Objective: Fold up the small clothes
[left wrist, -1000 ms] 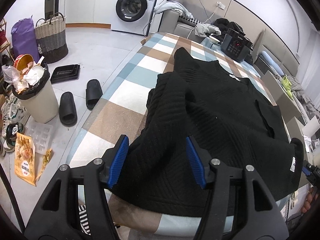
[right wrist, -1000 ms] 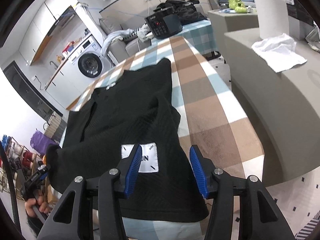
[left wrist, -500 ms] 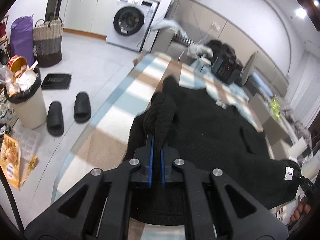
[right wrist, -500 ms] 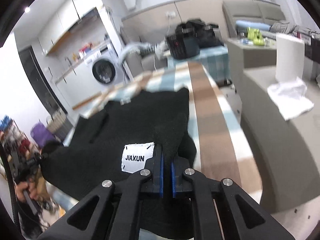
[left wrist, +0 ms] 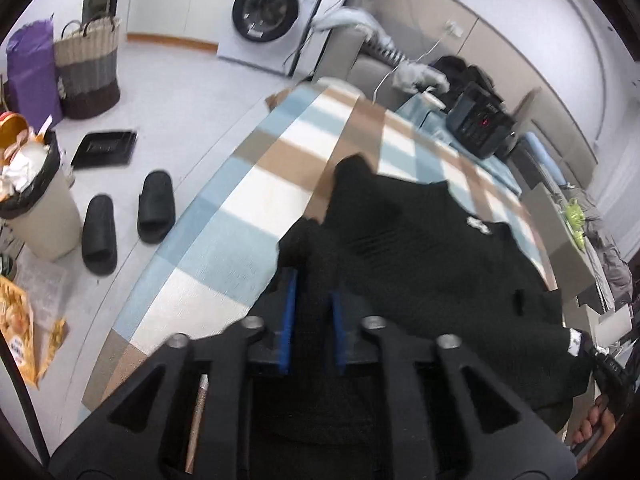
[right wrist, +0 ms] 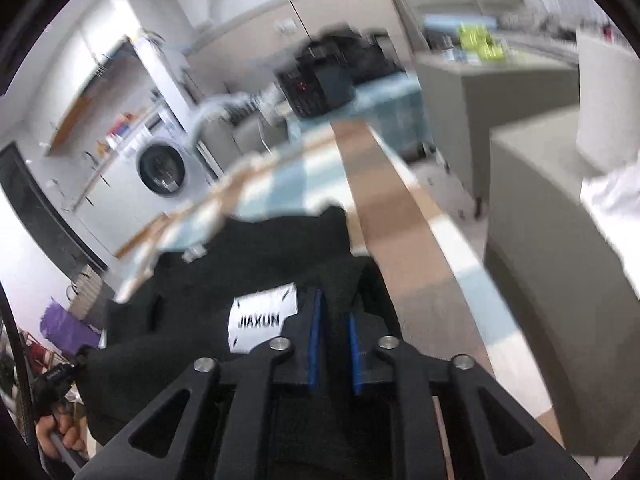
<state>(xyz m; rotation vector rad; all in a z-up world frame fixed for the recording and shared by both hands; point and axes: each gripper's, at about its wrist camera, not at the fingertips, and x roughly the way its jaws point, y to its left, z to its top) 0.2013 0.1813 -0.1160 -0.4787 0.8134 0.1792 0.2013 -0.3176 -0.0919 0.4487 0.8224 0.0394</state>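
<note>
Black knit sweater (left wrist: 420, 264) is spread over a counter (left wrist: 248, 184) covered in a blue, tan and white checked cloth, and both claws have the near hem of it. The left claw (left wrist: 311, 300) has a bunch of the black fabric between its blue pads (left wrist: 287, 312); the pads sit a little apart with the knit filling the gap, and the jaws are opening slightly, though the cloth looks still pinched. Same story on the right claw (right wrist: 334, 320): a fold of the sweater runs up between its blue pads (right wrist: 316, 336), the gap is narrow, and the jaws are easing open a touch too. Just left of the right claw is a white sewn label (right wrist: 262, 318) reading JIAXUN on the fabric. The near edge of the sweater is bunched and lifted at both claws, while the far part lies flat on the checked cloth, one corner poking out toward the far end. A black appliance (left wrist: 480, 126) with a red light sits at the far end of the counter. On the floor beside it are two black slippers (left wrist: 128, 220), a full bin (left wrist: 36, 208), a woven basket (left wrist: 90, 68) and a washing machine (left wrist: 272, 16) further back. The right view is quite blurred, so small details there are hard to make out.
</note>
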